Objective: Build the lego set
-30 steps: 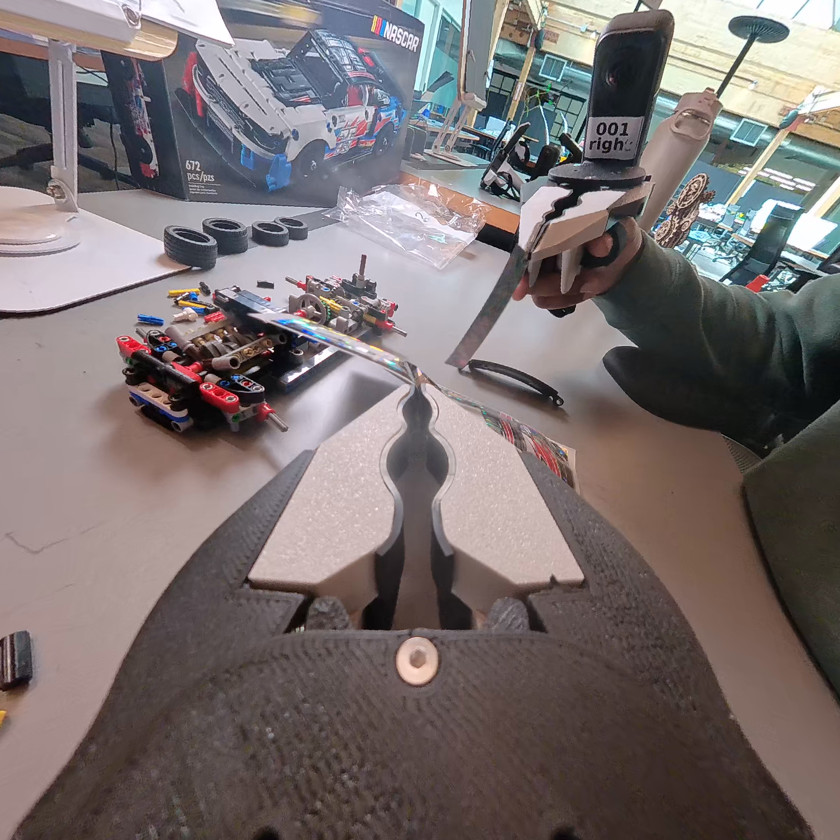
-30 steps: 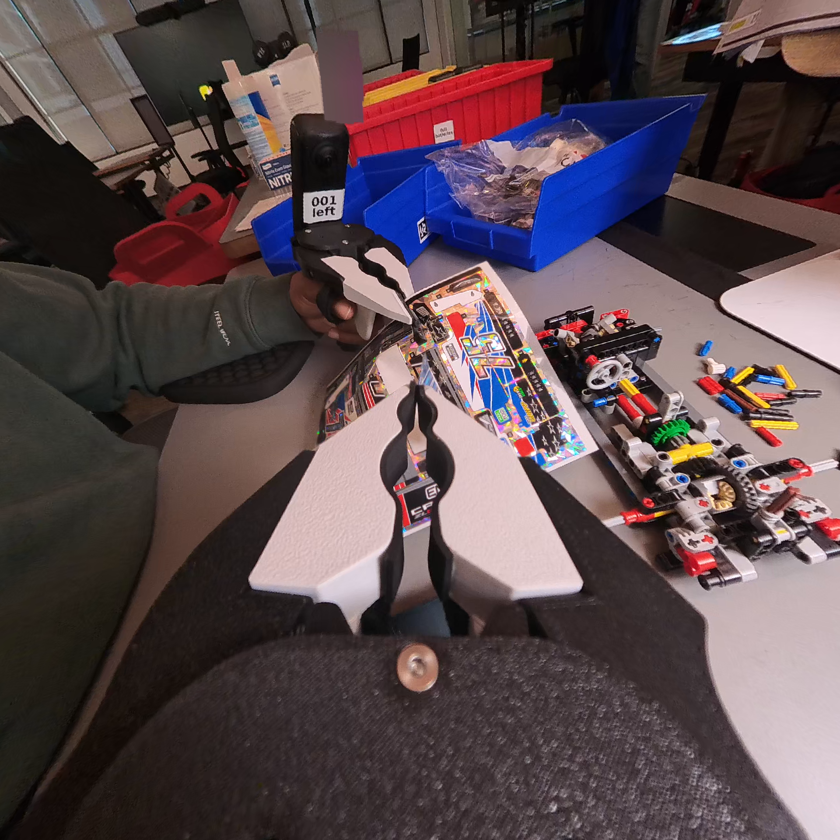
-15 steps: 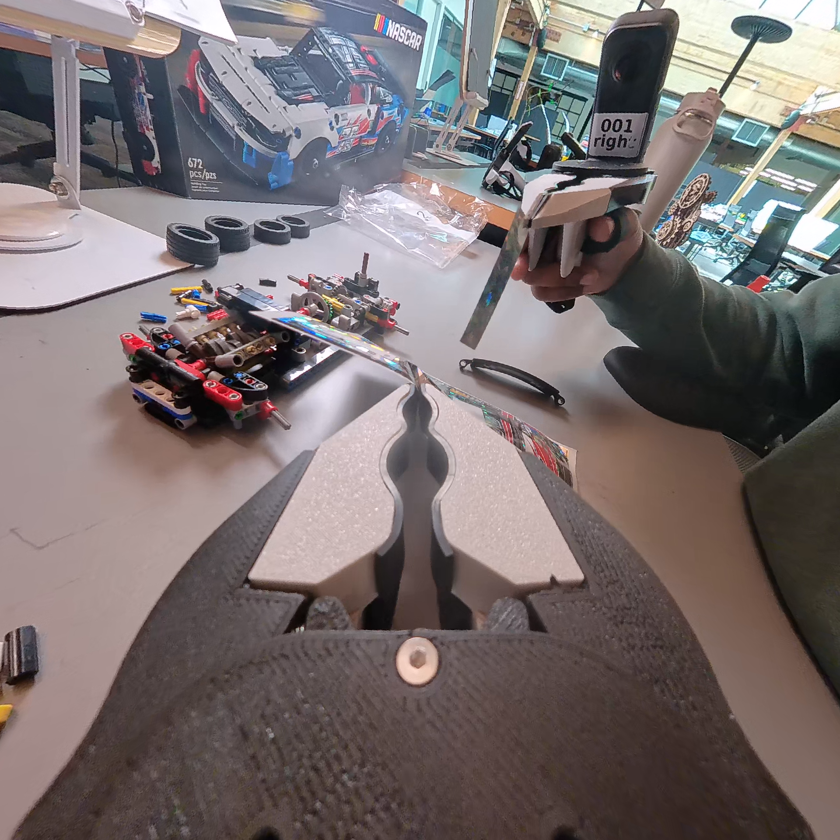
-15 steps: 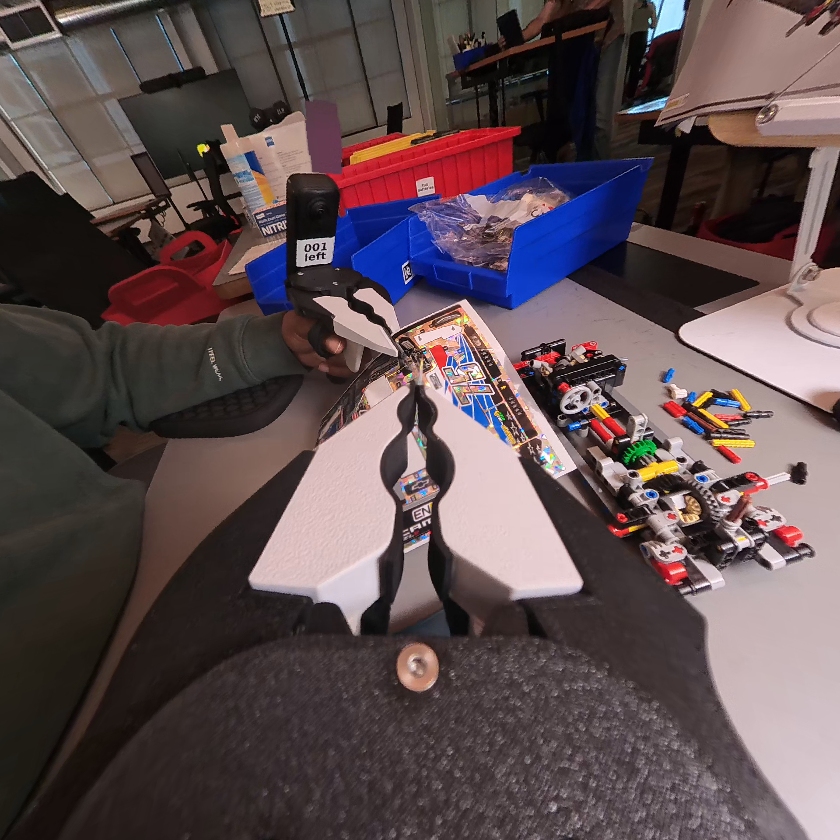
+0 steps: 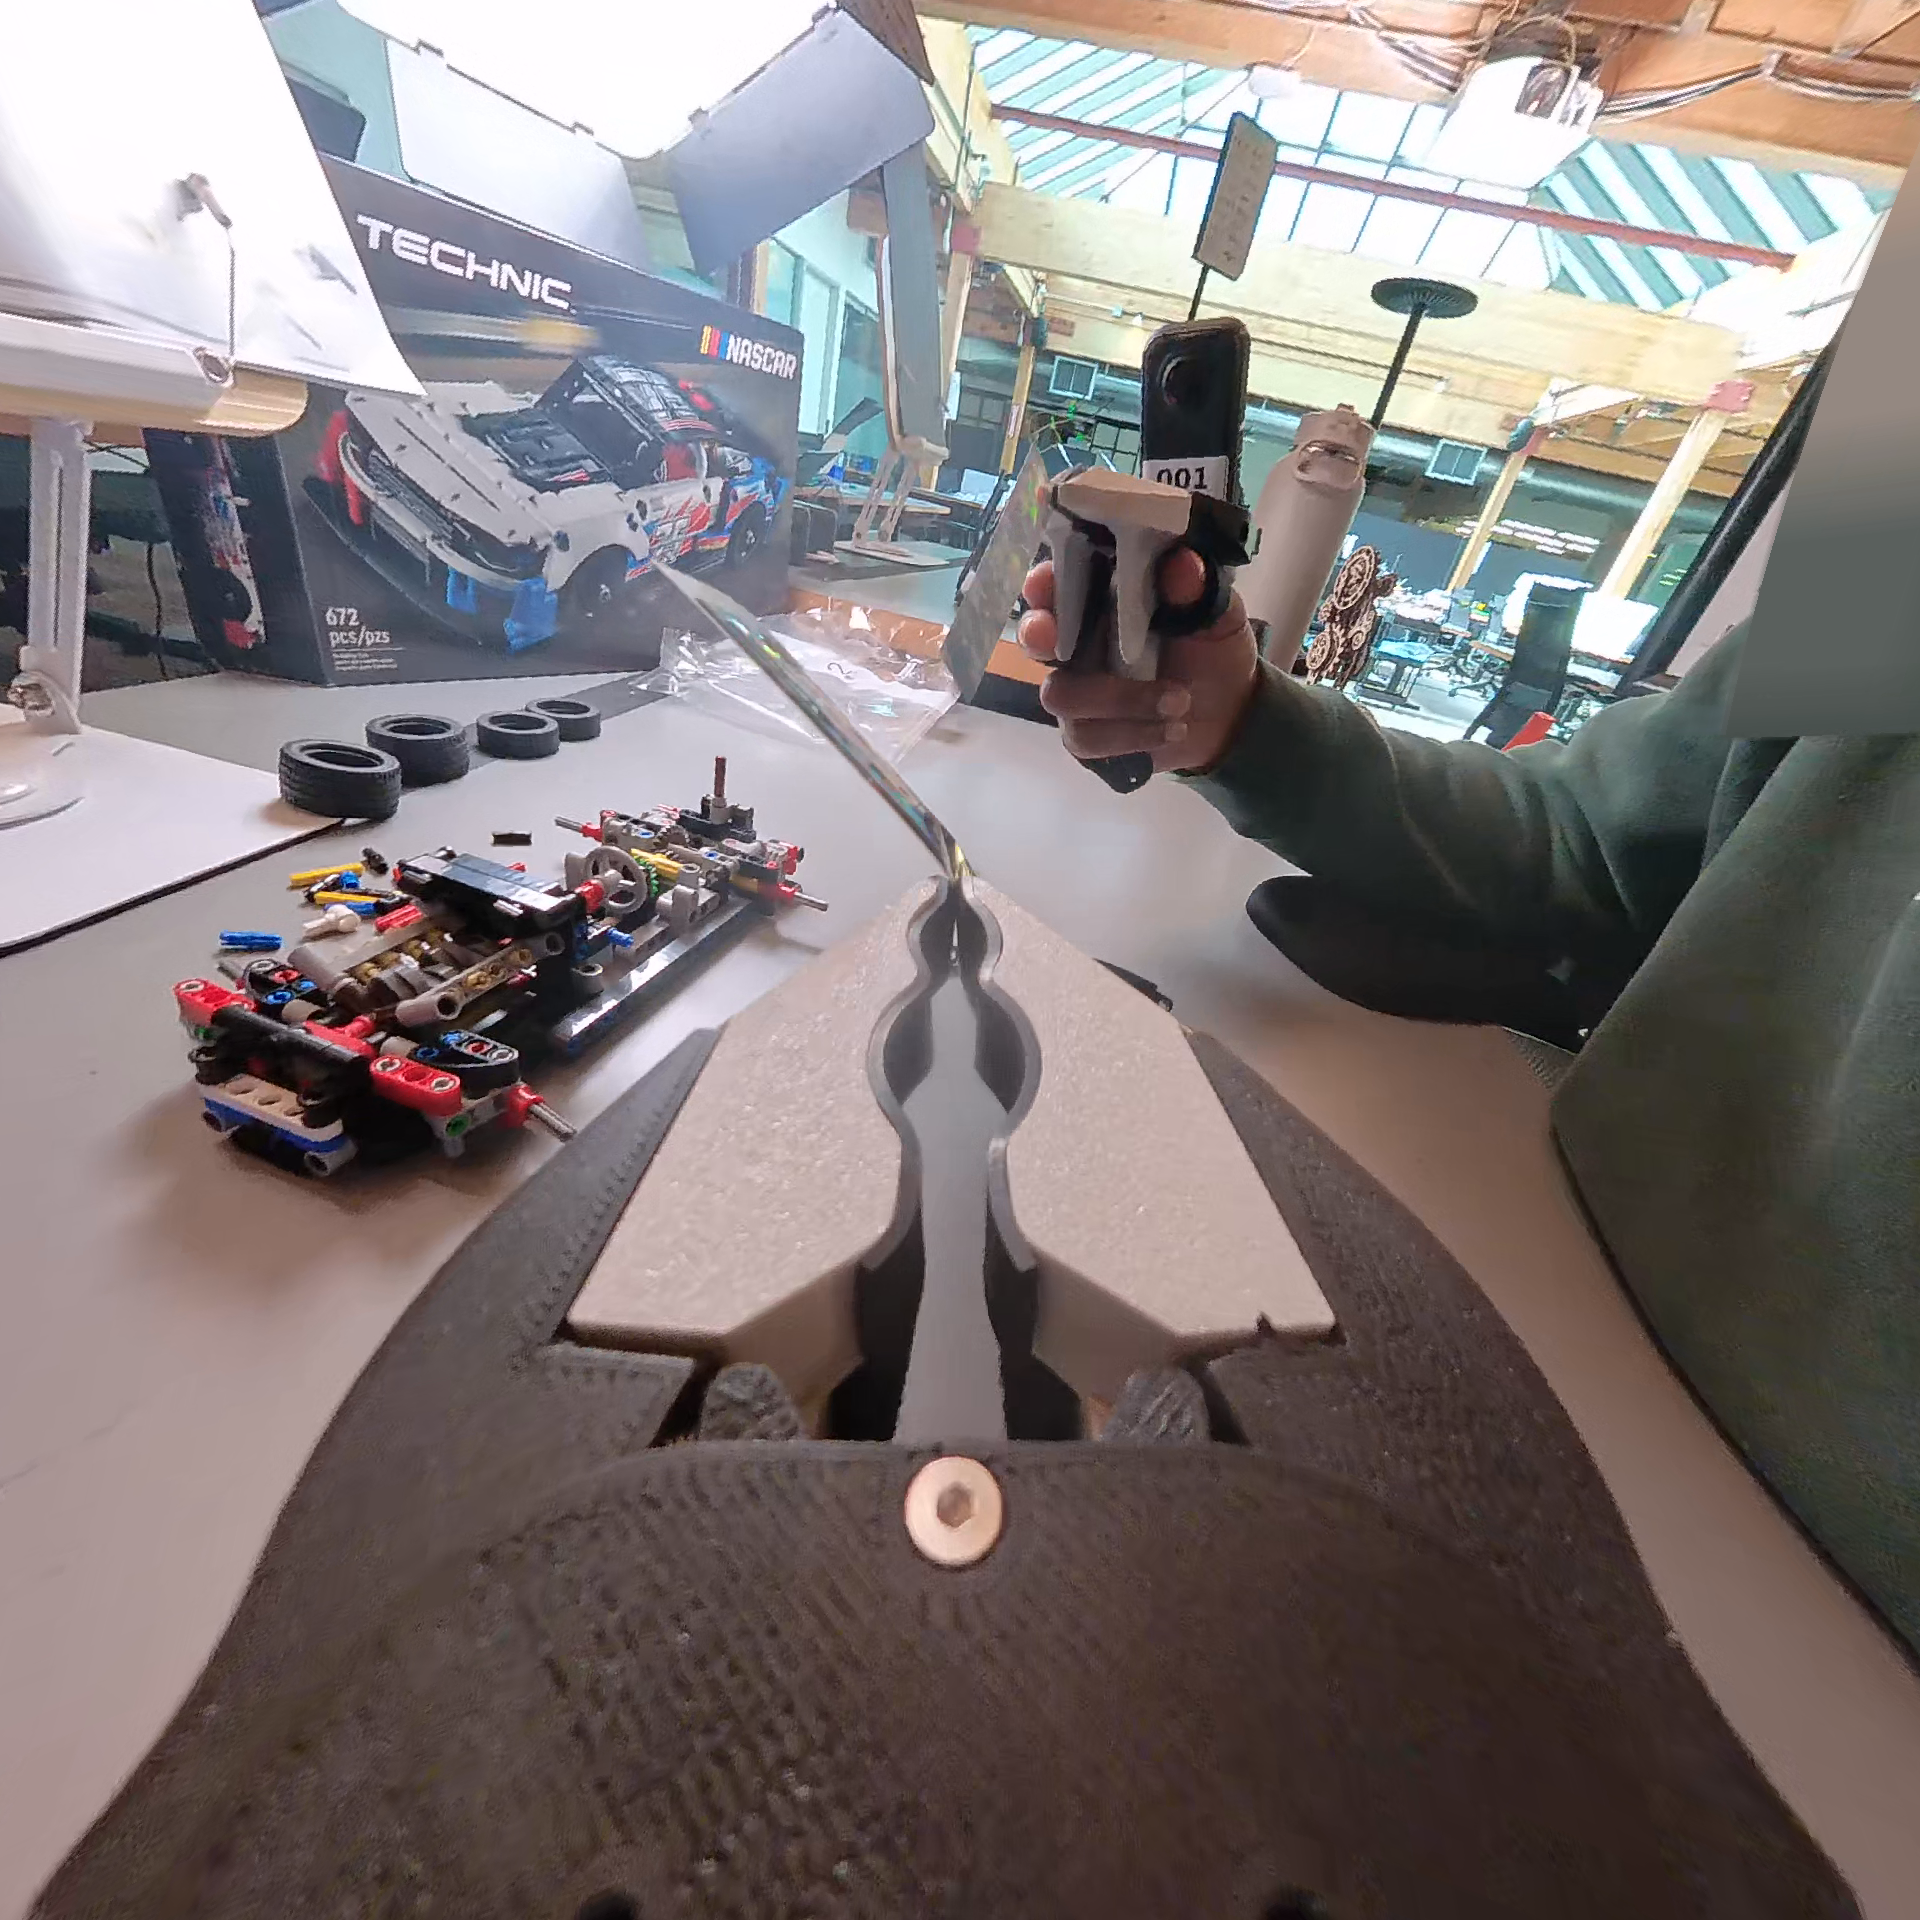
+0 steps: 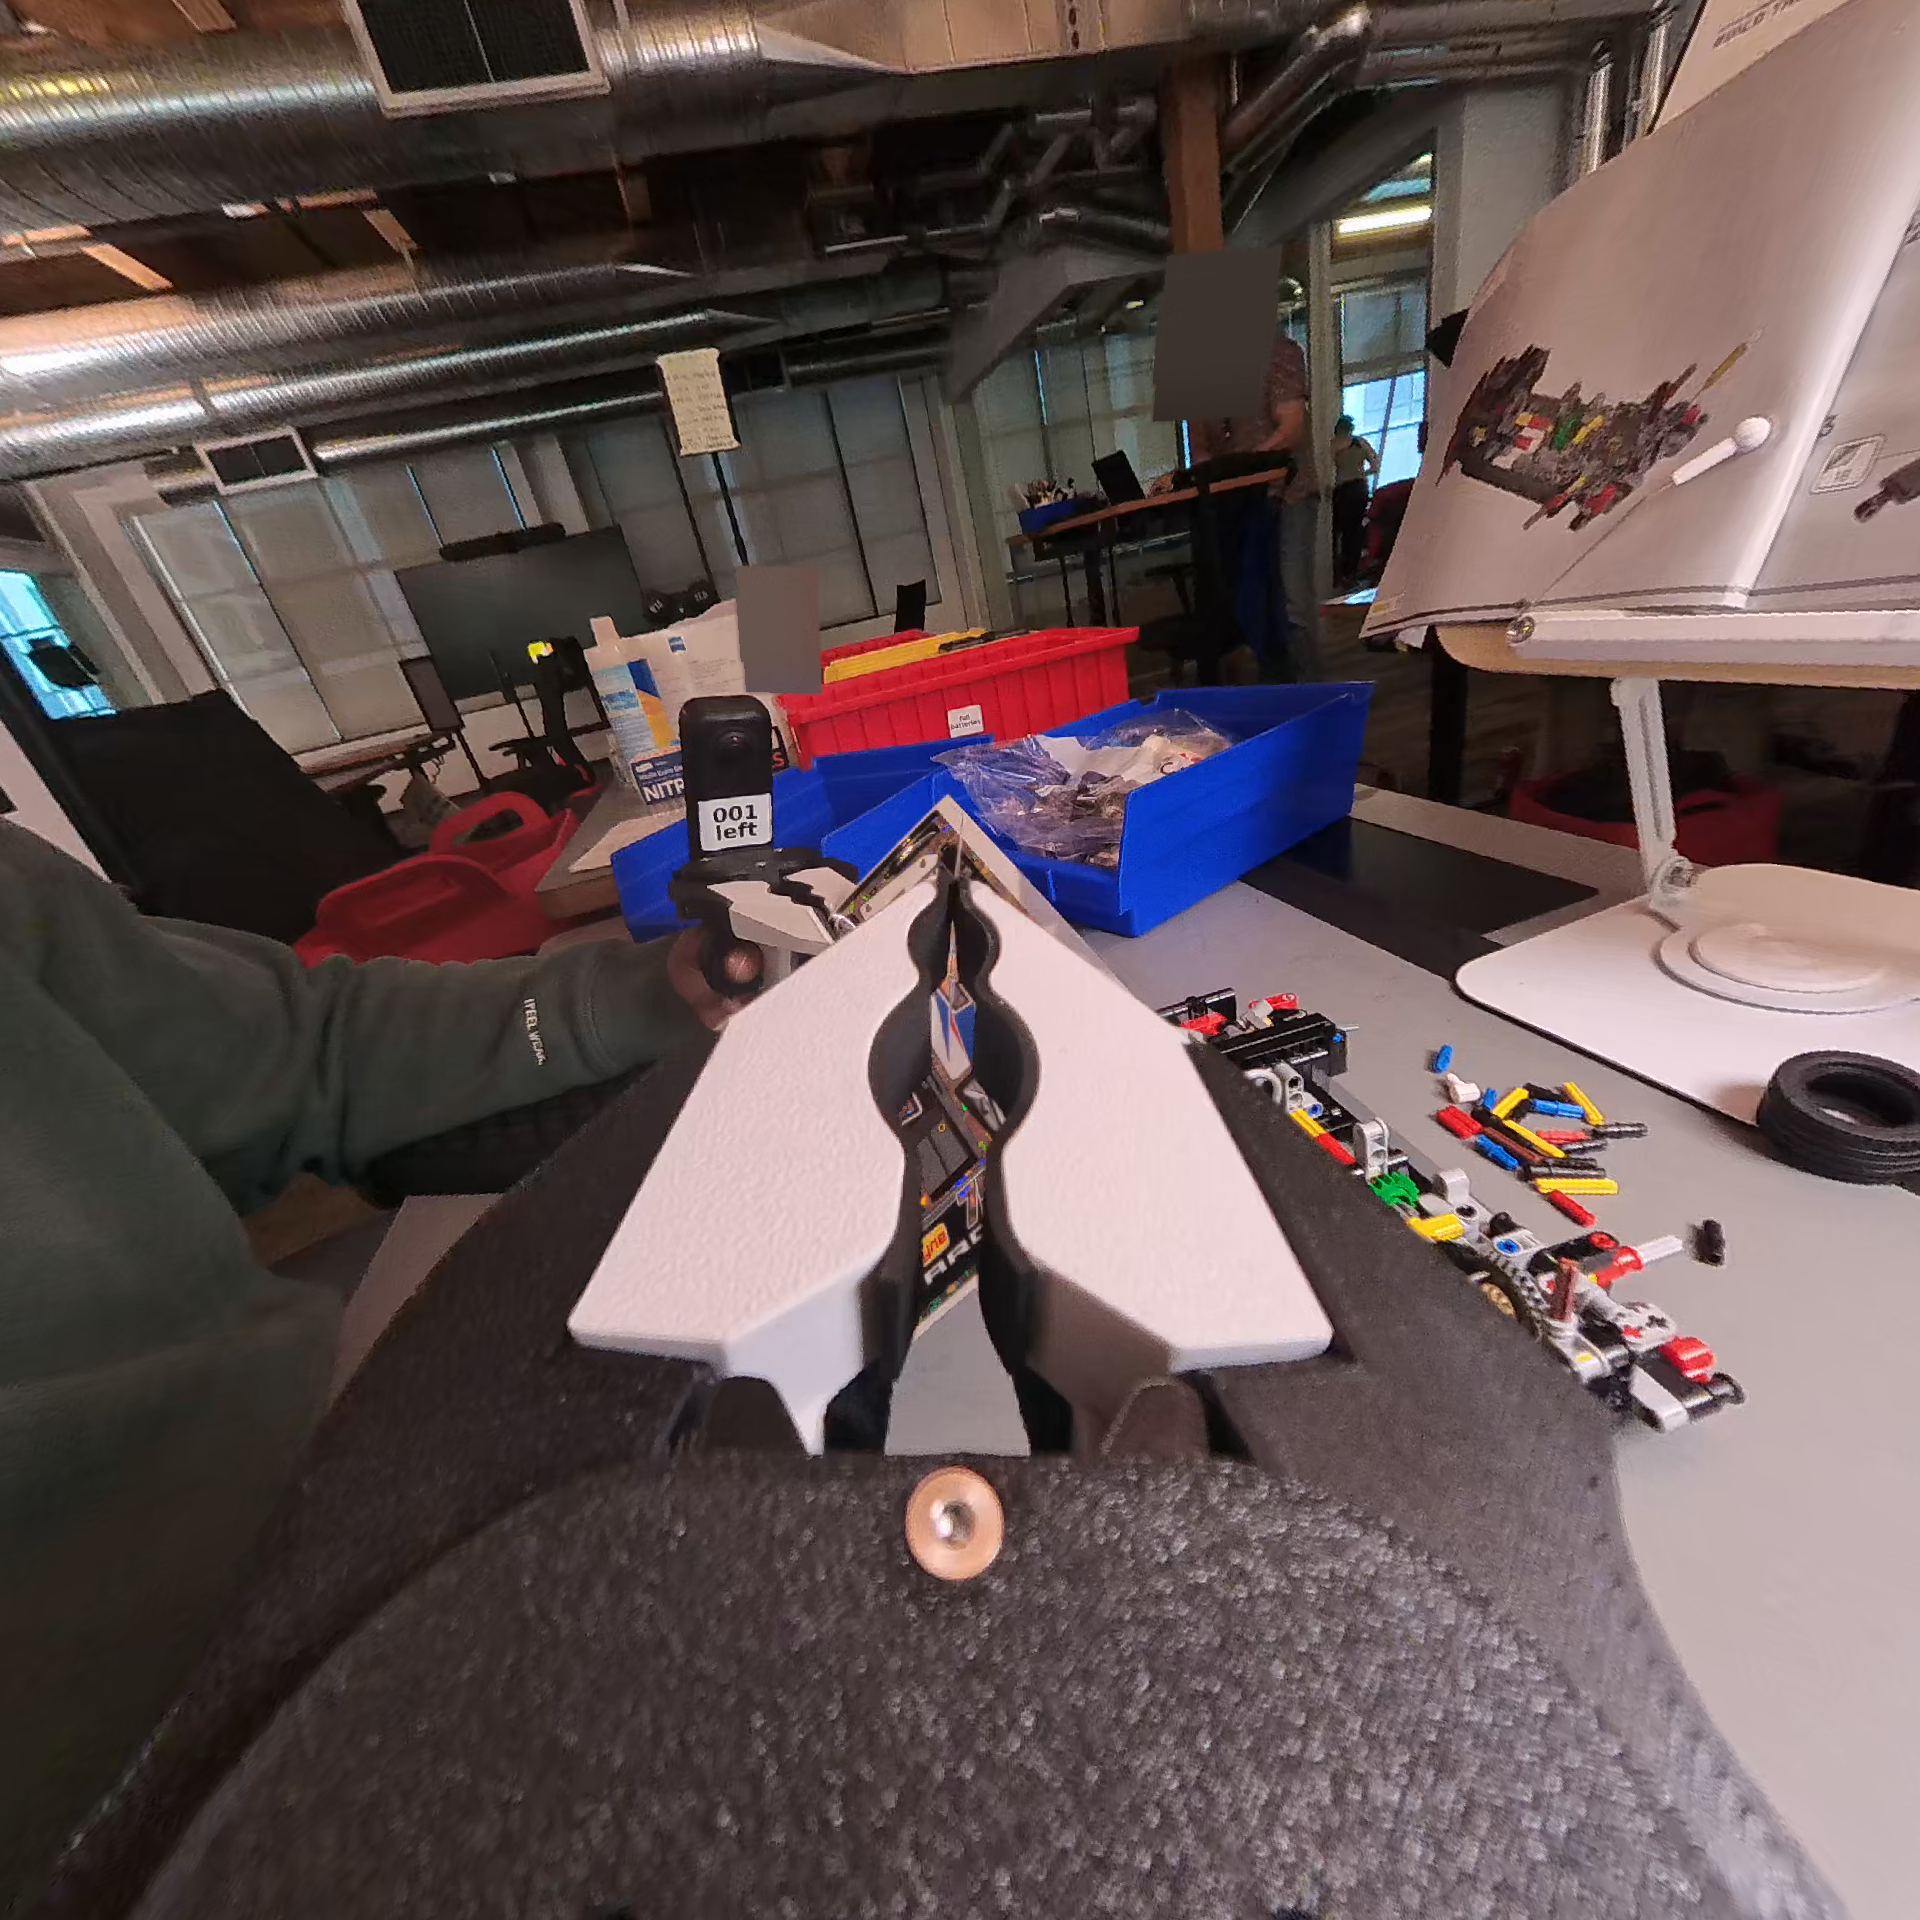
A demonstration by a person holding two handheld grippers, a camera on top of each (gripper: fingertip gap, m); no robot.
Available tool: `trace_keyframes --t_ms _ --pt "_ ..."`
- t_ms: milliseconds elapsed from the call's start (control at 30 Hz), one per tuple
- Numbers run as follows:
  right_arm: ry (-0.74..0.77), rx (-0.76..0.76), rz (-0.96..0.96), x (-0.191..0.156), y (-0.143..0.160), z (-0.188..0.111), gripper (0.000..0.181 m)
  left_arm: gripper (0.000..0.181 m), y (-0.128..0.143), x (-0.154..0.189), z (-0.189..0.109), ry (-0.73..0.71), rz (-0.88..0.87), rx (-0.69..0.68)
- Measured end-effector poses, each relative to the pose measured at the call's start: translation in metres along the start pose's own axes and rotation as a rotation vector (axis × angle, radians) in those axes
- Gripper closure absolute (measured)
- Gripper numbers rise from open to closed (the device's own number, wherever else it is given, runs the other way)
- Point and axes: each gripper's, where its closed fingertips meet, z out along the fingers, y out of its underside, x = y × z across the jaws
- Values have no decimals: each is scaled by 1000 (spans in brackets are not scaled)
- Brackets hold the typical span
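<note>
Blue bins [image 6: 1195,831] right-view only

Printed writing stands on the set box [image 5: 499,499], both gripper camera labels [image 6: 735,823], the sticker sheet [image 6: 940,1242], a sleeve [image 6: 532,1031]; wording withheld.

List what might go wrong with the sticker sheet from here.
1. Both grippers, left and right, pinch the sticker sheet in mid-air; pulling apart could crease or tear it.
2. Lowered carelessly, the sheet might sweep the loose pins beside the chassis across the table.
</note>
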Motion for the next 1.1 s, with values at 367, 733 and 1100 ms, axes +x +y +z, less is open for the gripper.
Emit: trace_keyframes --t_ms 367,733,1100 --pt "60 -18 -15 13 7 -2 181 181 40 -35 -6 -171 14 -246" --pt "129 -41 5 28 10 -12 181 181 12 -42 -13 -181 -27 -135" --pt "171 -22 34 39 9 -25 181 181 -143 -152 -57 -406 -35 216"
